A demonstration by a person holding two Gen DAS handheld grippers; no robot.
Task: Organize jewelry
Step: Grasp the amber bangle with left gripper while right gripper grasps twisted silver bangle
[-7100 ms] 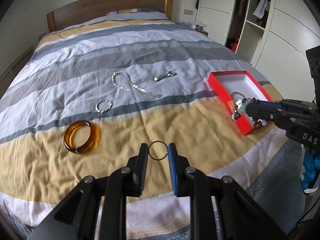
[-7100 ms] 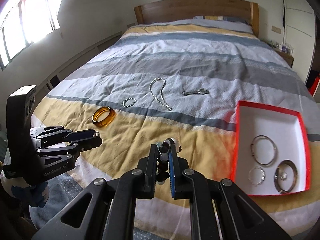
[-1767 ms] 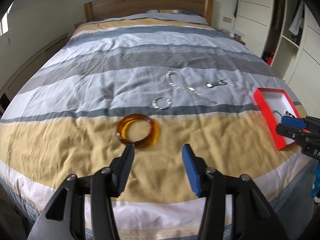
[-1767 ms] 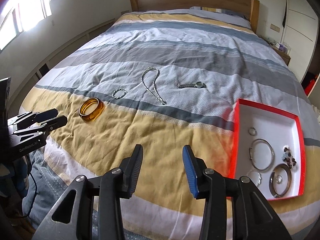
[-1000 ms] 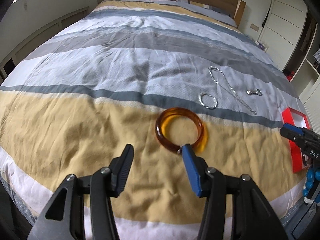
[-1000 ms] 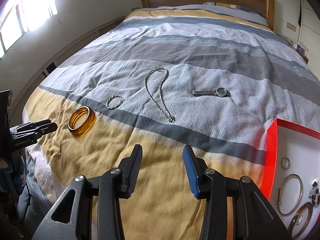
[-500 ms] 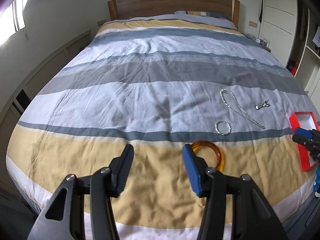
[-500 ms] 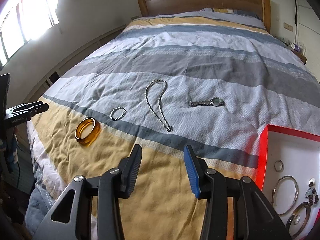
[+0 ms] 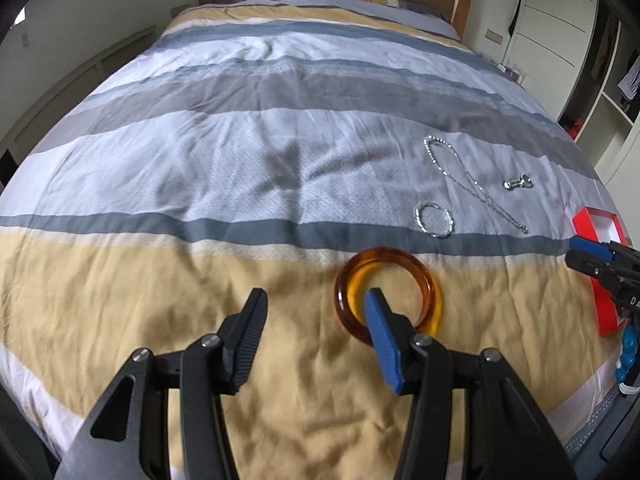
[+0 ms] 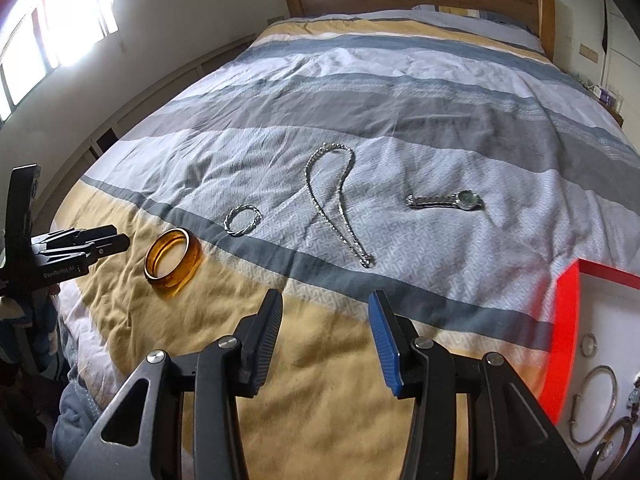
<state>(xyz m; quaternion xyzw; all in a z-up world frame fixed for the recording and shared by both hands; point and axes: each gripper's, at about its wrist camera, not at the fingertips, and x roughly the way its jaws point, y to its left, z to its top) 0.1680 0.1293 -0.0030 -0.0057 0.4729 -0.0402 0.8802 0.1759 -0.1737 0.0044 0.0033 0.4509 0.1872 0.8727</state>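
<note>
A bedroom is shown, with a bed [image 9: 280,160] covered in a striped quilt of yellow, grey and white. On the yellow band an amber bangle [image 9: 389,292] lies flat. The left hand-held gripper [image 9: 316,312] is held wide and empty just over it, with the blue finger seen across the bangle's near rim and the black finger well to the side. Further back, a twisted silver bracelet [image 10: 243,220], a silver chain [image 10: 334,204] and a wristwatch [image 10: 444,200] are laid out apart from one another. The right hand-held gripper [image 10: 326,324] is also held wide and empty, near a red box [image 10: 564,320] in which several rings and bangles are already kept.

The bangle is judged to be the piece in hand. The rim would need to be brought between the fingers before closing. Partial lettering, roughly "GenRobot.AI", can be read on the left tool in the right view; "DA" is visible on the other.
</note>
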